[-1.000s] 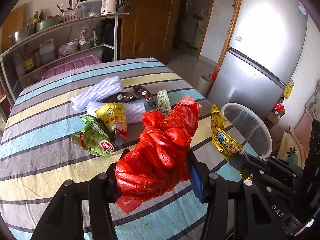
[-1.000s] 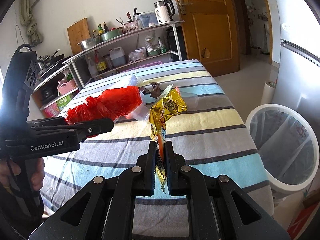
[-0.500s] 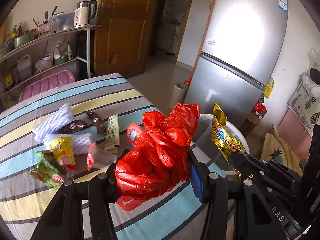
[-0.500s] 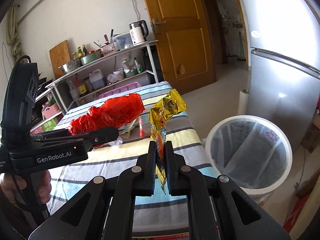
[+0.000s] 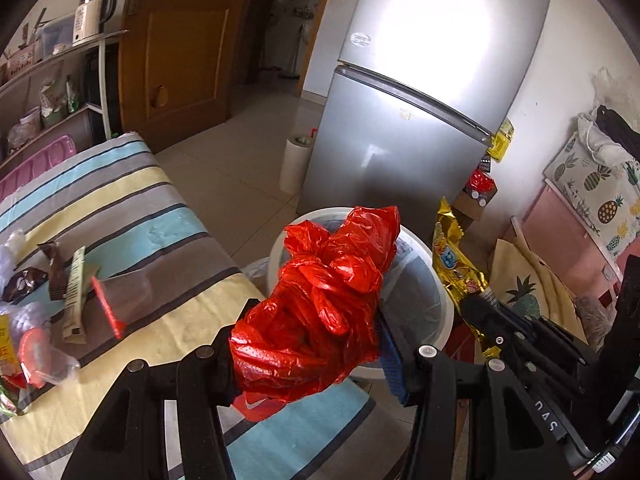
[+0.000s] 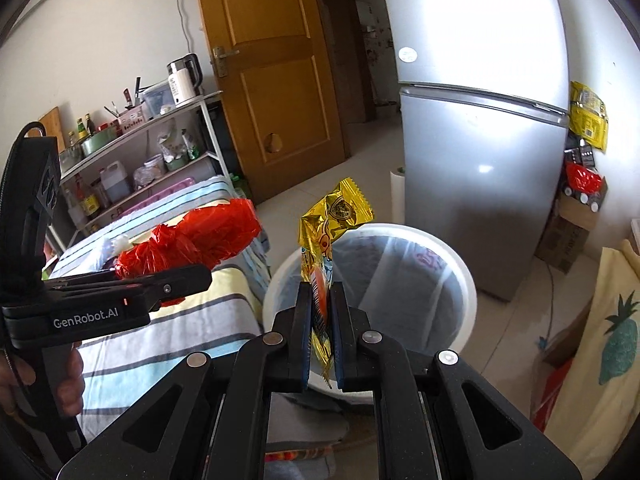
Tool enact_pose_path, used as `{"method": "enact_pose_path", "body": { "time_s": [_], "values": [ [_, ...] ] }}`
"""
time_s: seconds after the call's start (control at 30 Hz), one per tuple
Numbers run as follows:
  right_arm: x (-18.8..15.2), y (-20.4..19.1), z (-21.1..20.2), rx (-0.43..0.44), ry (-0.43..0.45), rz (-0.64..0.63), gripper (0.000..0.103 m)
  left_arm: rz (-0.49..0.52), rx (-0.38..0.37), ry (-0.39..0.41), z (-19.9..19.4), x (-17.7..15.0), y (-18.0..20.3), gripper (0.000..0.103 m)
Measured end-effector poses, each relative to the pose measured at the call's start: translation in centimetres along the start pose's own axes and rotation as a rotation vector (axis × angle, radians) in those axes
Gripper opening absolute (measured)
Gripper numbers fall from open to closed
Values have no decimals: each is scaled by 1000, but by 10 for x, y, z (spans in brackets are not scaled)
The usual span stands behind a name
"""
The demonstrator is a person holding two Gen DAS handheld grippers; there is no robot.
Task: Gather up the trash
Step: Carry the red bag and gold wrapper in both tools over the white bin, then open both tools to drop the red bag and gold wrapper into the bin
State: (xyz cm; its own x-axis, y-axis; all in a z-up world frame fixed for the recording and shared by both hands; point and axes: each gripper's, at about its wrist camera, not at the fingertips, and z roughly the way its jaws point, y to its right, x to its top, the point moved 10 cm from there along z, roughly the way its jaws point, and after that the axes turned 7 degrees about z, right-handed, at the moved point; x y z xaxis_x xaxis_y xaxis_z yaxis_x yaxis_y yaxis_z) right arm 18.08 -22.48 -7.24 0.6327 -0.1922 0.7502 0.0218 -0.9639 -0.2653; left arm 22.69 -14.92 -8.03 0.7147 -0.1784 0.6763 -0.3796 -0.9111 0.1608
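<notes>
1. My left claw [image 5: 308, 344] is clamped around a crumpled red plastic bag [image 5: 328, 300], carried high so it clears the edge of the striped-cloth counter [image 5: 168, 216].
2. My right claw [image 6: 320, 320] is pinched tight on a flat gold foil snack wrapper [image 6: 334, 216], upright over the white round bin with a clear liner [image 6: 452, 256].
3. I judge both are poised for dropping.
4. More wrappers [image 5: 74, 292] lie on the counter; a silver fridge [image 5: 420, 100] stands just behind the bin, nothing blocking its mouth.
</notes>
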Motion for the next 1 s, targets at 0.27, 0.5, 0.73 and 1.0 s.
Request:
{"method": "enact_pose_path", "body": {
  "time_s": [0.27,0.5,0.73,1.0],
  "values": [
    [-8,40,30,-64,-77,27,9,11,-22,-121,61,-7,24,55],
    [-19,62,52,-110,-130,40,9,1,6,-170,88,-13,22,55],
    [-22,72,59,-127,-142,61,43,0,7,-180,98,-16,22,69],
    [-19,70,46,-131,-103,73,44,-2,32,-142,79,-13,15,69]
  ]
}}
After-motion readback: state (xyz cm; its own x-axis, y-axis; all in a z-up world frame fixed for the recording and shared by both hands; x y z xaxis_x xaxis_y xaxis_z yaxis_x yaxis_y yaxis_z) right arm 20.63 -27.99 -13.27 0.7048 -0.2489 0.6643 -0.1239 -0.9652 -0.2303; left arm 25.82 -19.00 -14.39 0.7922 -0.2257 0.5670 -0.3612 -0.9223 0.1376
